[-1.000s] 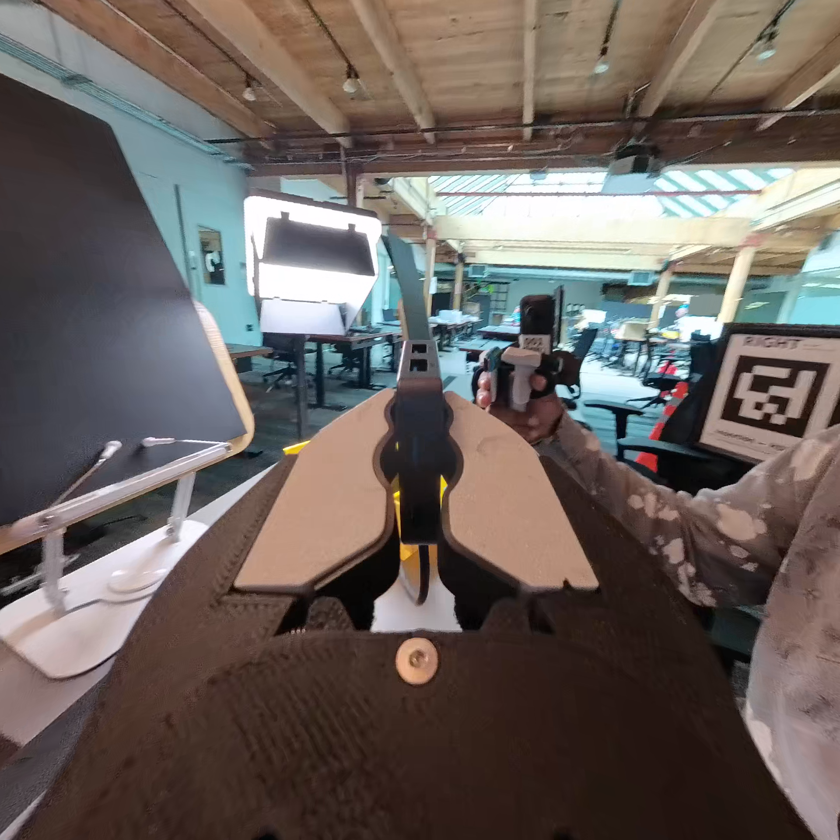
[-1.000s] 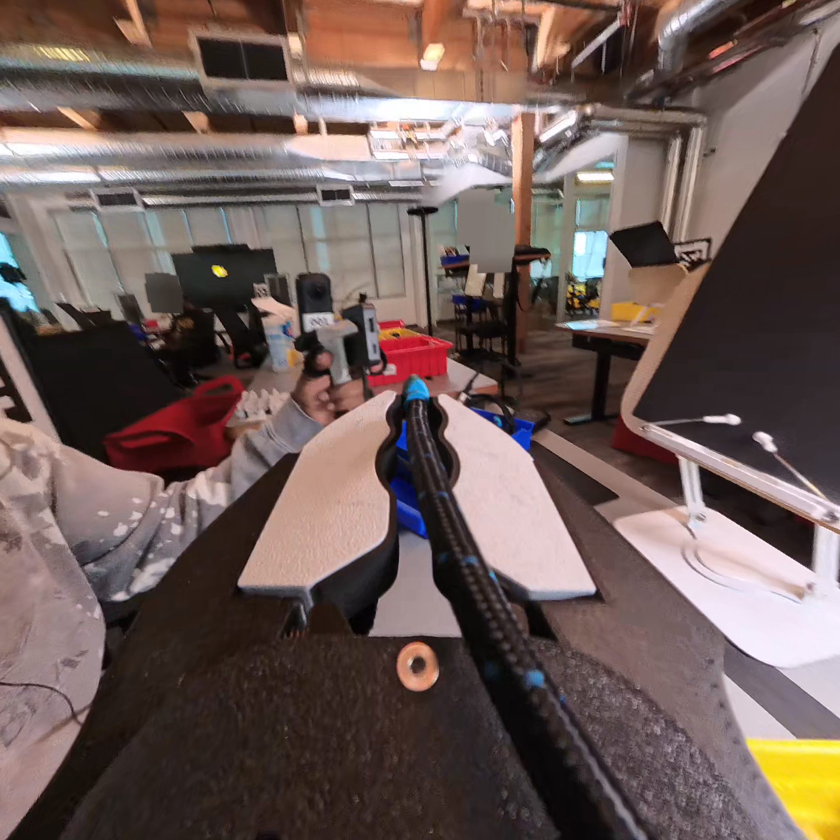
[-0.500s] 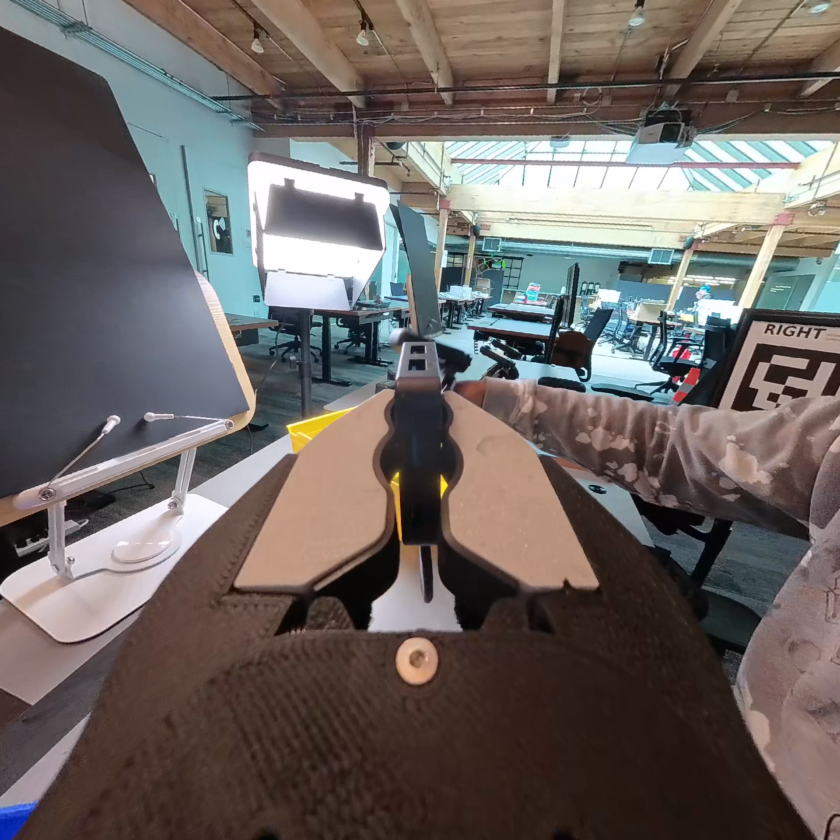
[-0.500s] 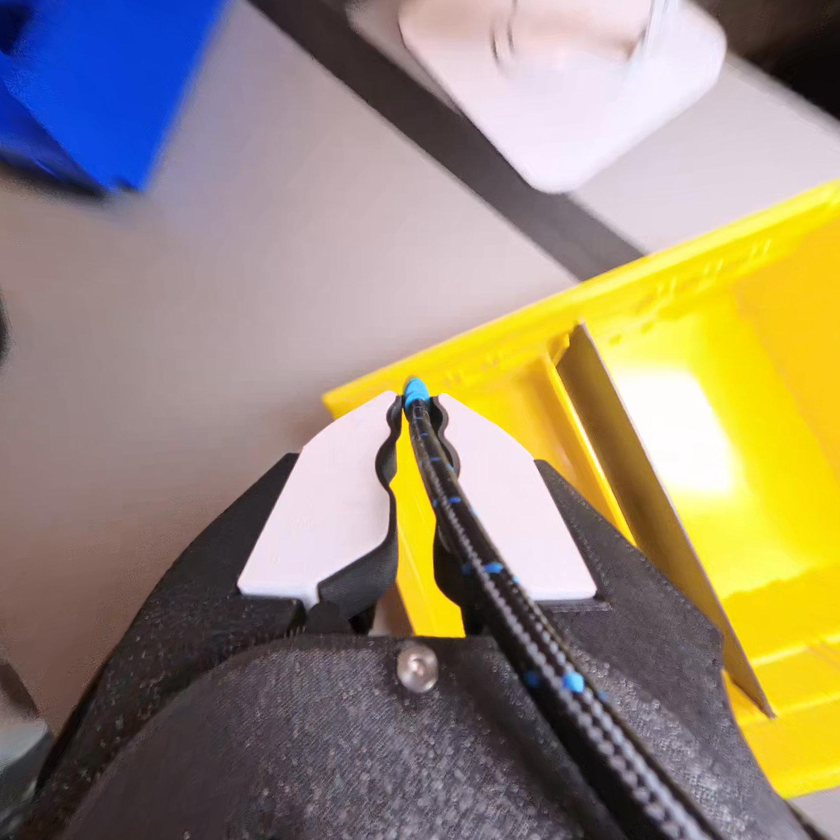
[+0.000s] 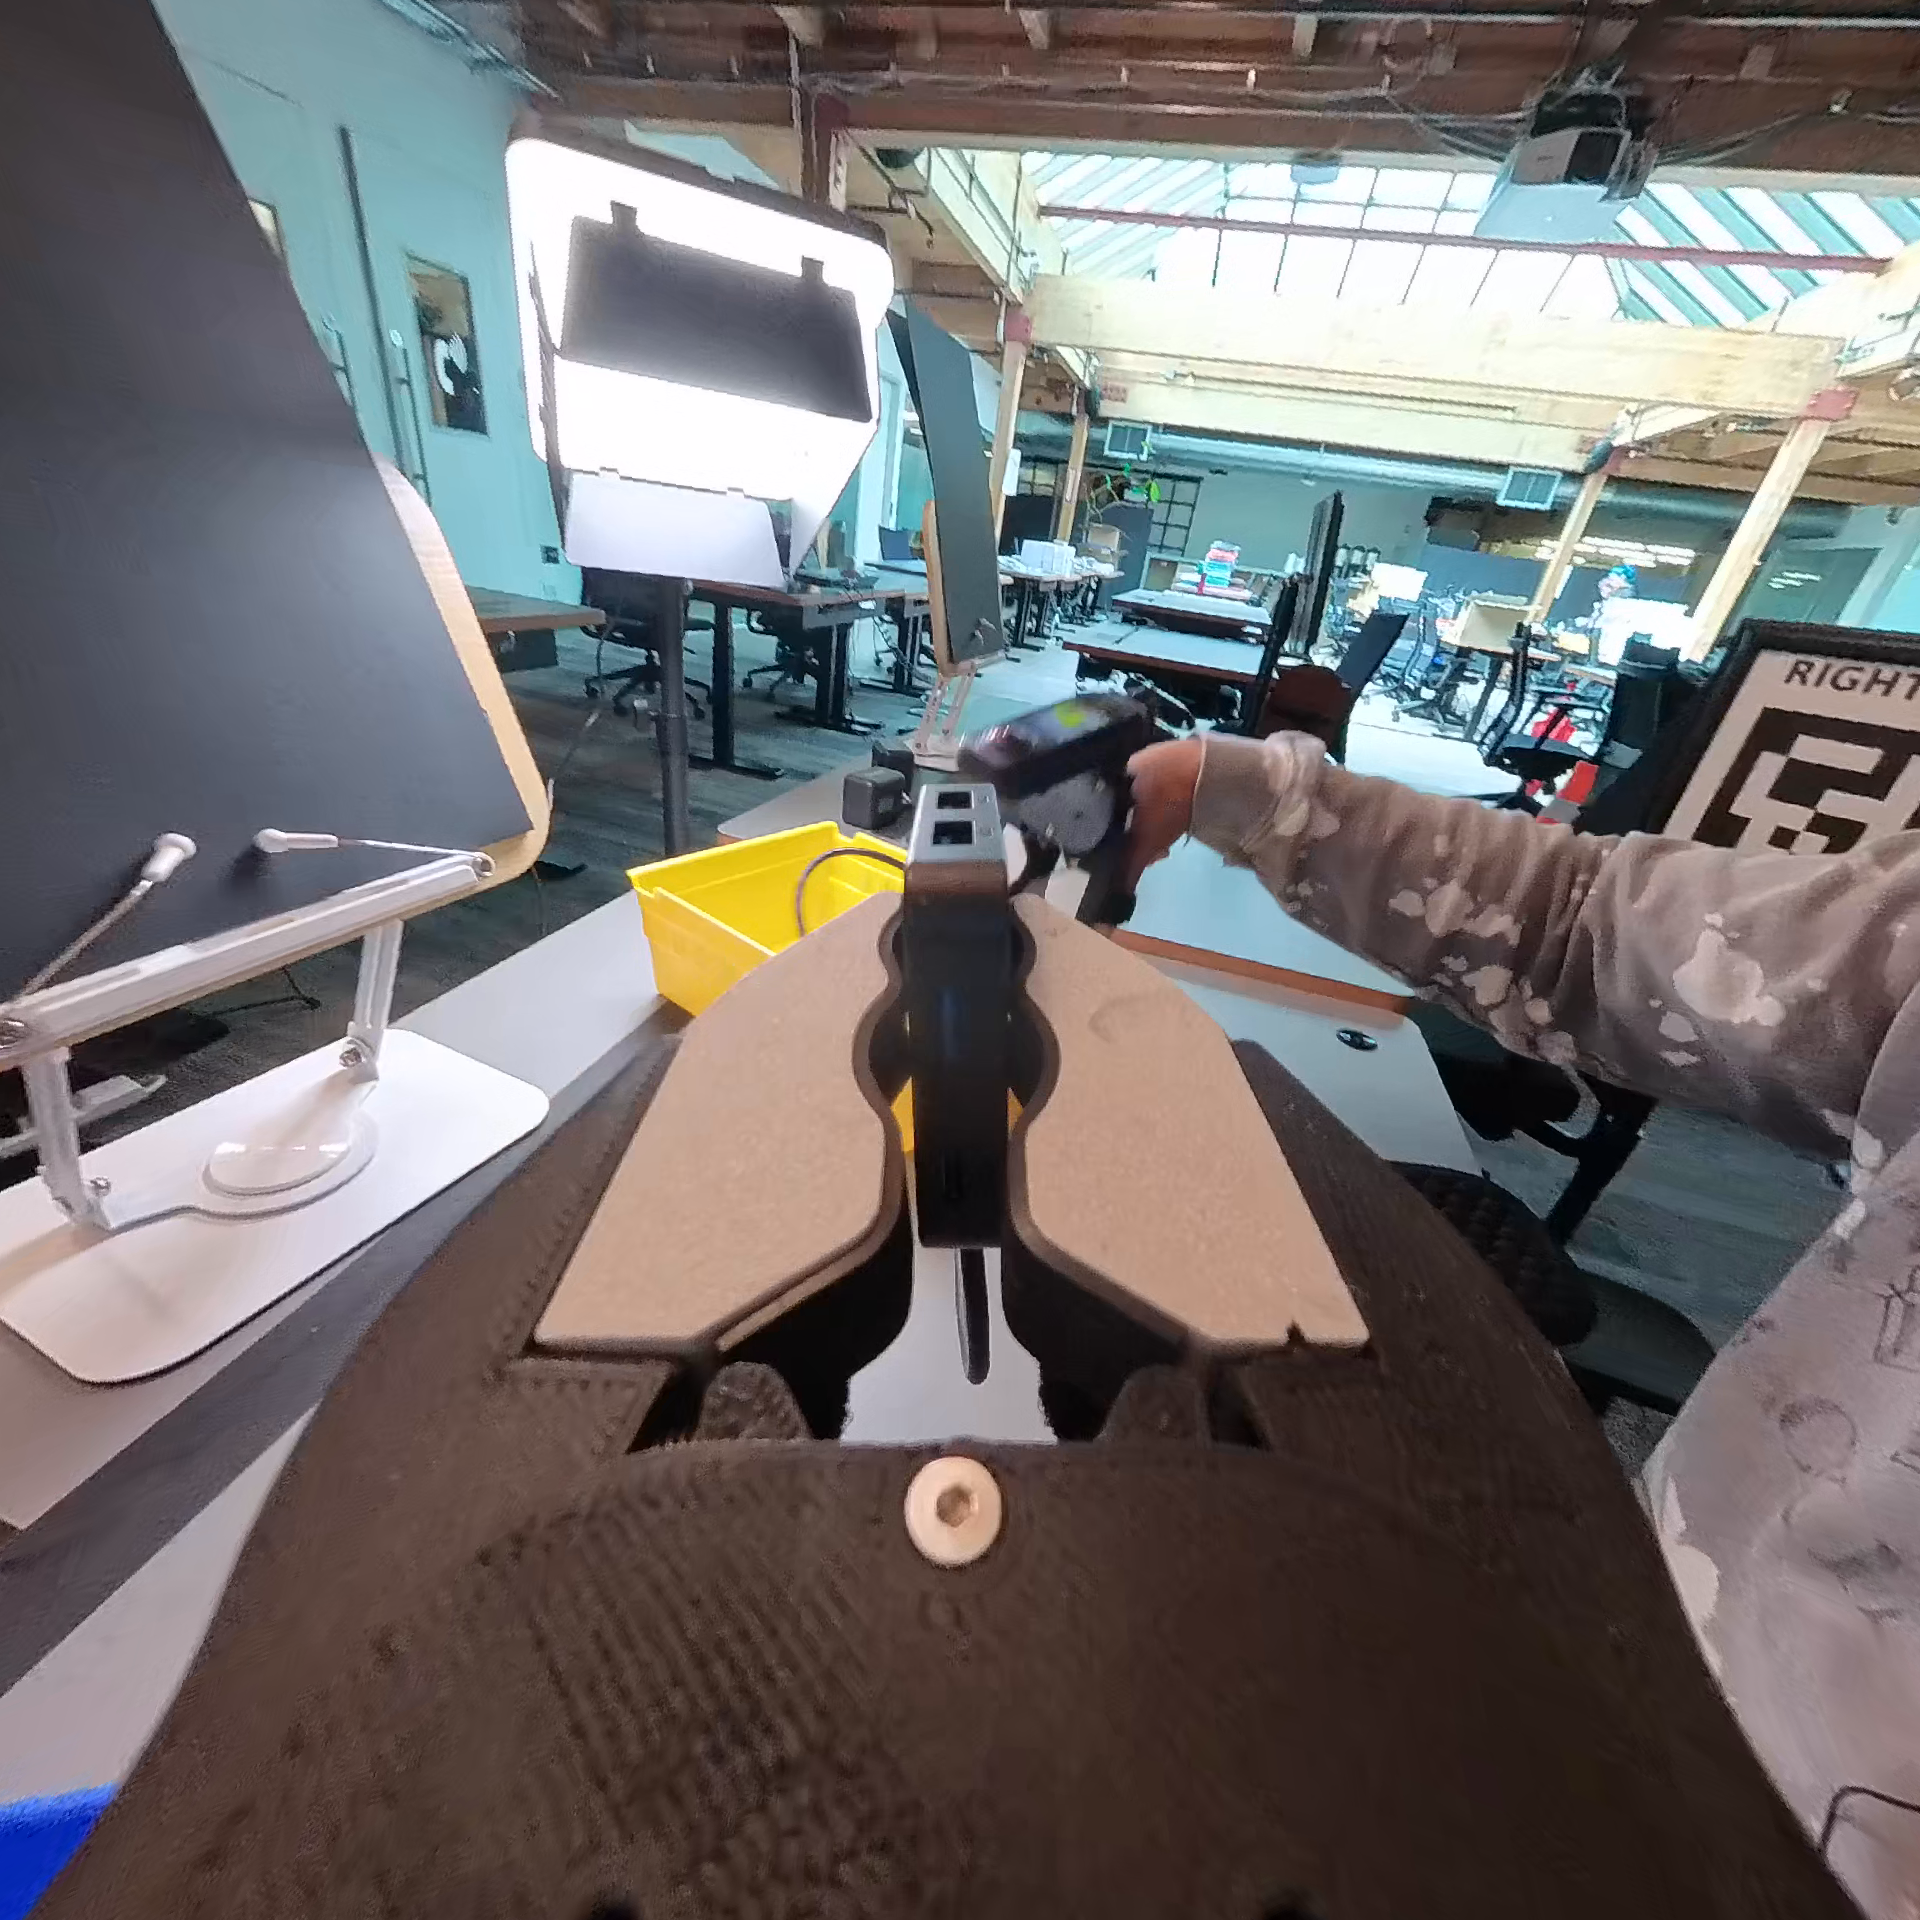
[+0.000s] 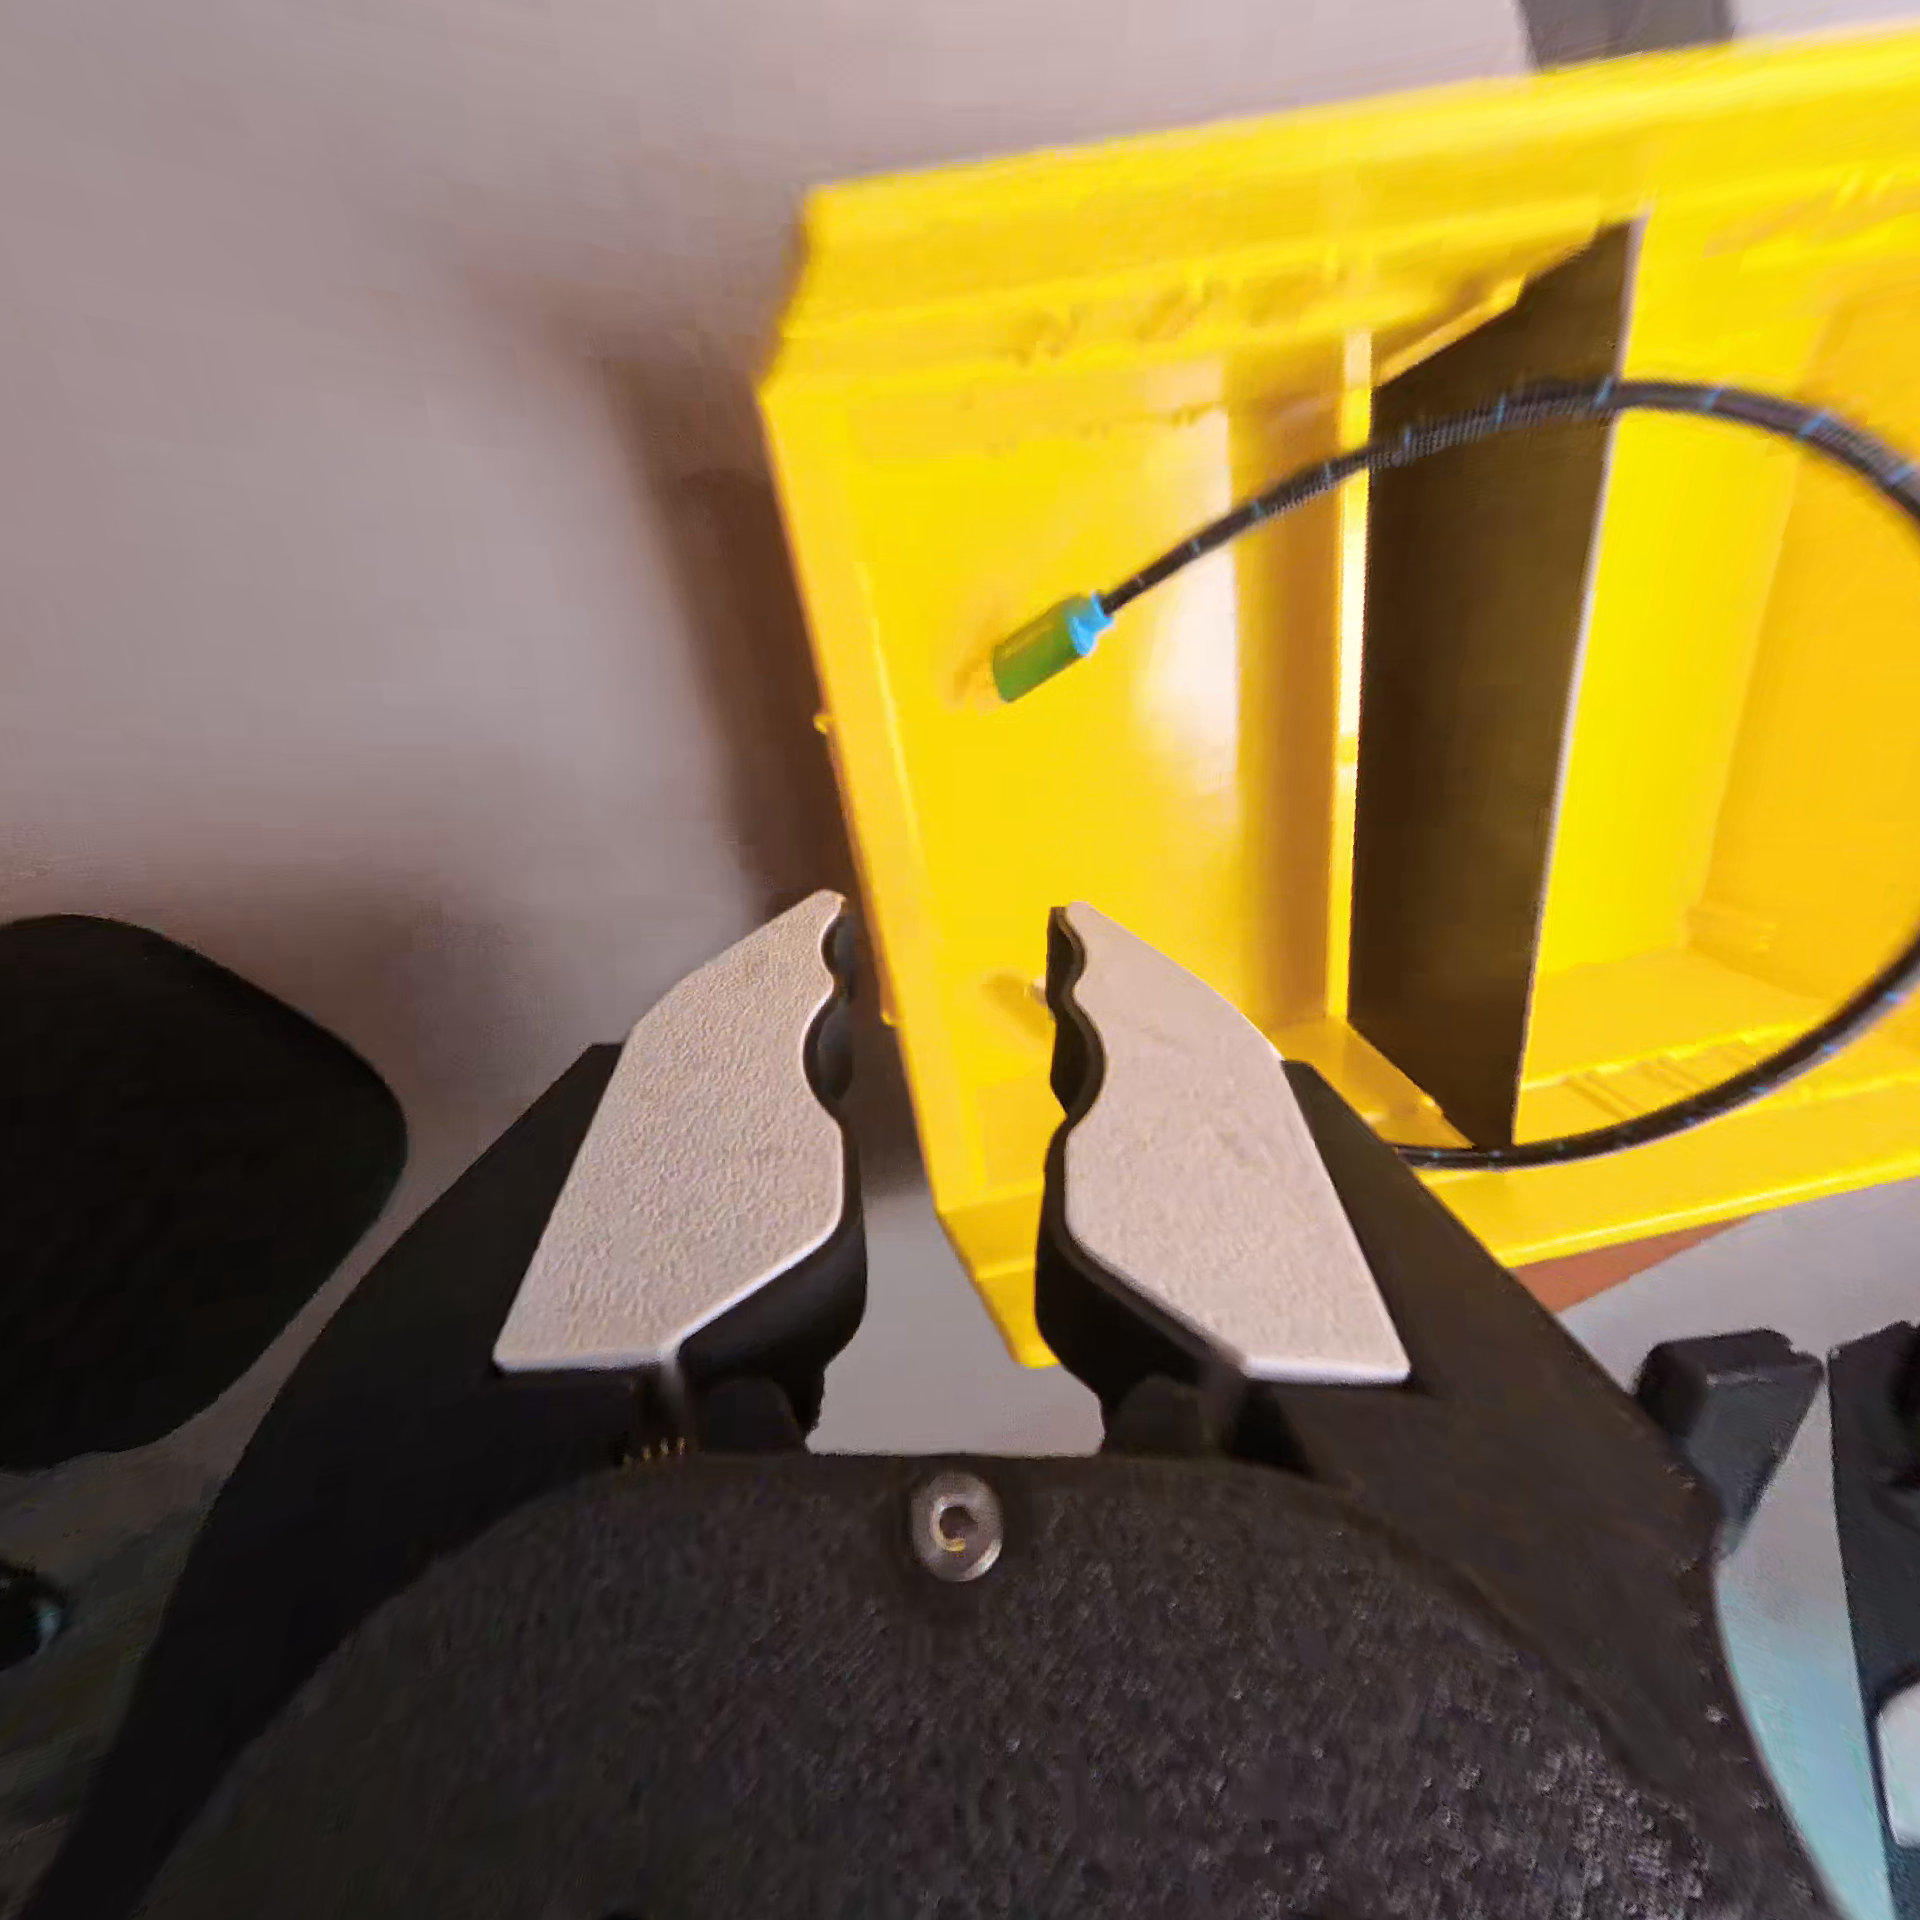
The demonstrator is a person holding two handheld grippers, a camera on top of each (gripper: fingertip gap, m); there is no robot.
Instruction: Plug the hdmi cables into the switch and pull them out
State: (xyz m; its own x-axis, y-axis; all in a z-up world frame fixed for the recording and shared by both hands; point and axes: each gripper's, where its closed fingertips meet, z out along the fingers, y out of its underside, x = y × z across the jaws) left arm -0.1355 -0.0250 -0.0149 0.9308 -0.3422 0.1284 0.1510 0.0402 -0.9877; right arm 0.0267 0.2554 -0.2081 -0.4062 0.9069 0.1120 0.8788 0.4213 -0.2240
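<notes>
Left claw point(image 5: 954, 935) clamps the HDMI switch point(image 5: 954, 1023); right claw point(image 6: 948, 920) gapes empty over the yellow bin point(image 6: 1049, 436), where the braided cable point(image 6: 1351, 473) seemingly rests.

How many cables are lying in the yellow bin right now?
1: the braided black cable lies looped in the yellow bin, its green plug near the left wall. The divider and bin edges may hide others.

Grey table point(image 5: 540, 1029) with a yellow bin point(image 5: 727, 914) and white stand base point(image 5: 260, 1226) (well apart).
</notes>
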